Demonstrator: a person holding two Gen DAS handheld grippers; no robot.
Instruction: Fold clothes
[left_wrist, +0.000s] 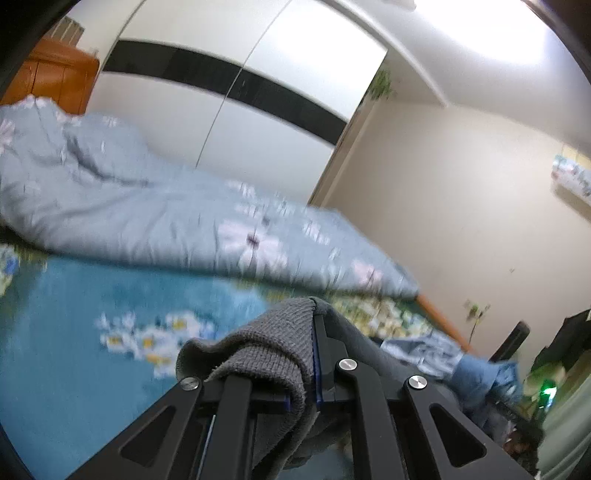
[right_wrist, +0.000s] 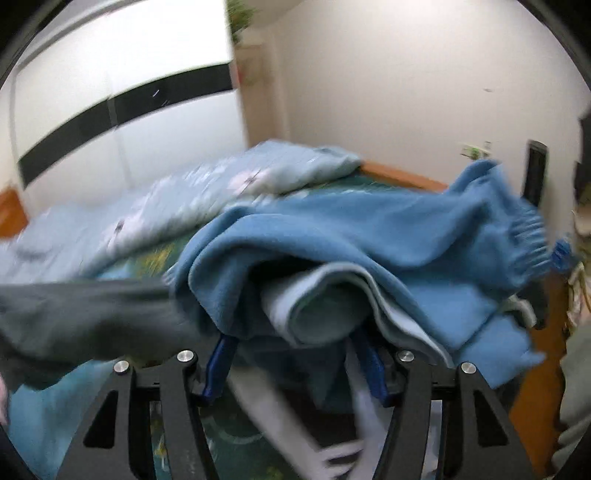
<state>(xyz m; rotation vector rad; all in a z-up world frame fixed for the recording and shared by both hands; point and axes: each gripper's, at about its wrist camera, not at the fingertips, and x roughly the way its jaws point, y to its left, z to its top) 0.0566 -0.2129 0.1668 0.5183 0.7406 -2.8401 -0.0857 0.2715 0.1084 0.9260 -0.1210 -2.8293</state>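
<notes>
1. In your left wrist view, far left, an orange-brown wooden headboard (left_wrist: 55, 79) stands behind the bed, and a pale blue floral duvet (left_wrist: 155, 206) lies rumpled across the far side of it.
2. Below the duvet spreads the teal floral bedsheet (left_wrist: 92, 332), bare and blurred.
3. At bottom centre your left gripper (left_wrist: 314, 332) has its jaws closed on a grey knit garment (left_wrist: 266, 343). The ribbed fabric drapes over the left finger and hangs down in a thick fold between the black finger frames, lifted clear of the sheet.
4. Right of that gripper, a pile of blue clothes (left_wrist: 480, 369) sits at the bed's edge, too blurred to sort into pieces.
5. Behind it all runs a white wardrobe (left_wrist: 258, 122) with a black band, then a cream wall.
6. In your right wrist view, the same grey garment (right_wrist: 81, 314) stretches in from the left edge, smooth and dark, reaching the blue pile.
7. At centre lies a blue fleece blanket (right_wrist: 369, 229), soft and heavily folded, with a fringe at its right end. A paler blue layer (right_wrist: 321, 306) is rolled underneath it.
8. Your right gripper (right_wrist: 295, 354) holds its blue-padded jaws parted at bottom centre, just under the overhanging fold of the fleece. Whether the pads touch the cloth cannot be made out.
9. Below the jaws, a white strip of fabric (right_wrist: 277, 413) crosses the sheet, blurred.
10. At the far right, the bed's wooden frame (right_wrist: 535, 387) borders the pile.
</notes>
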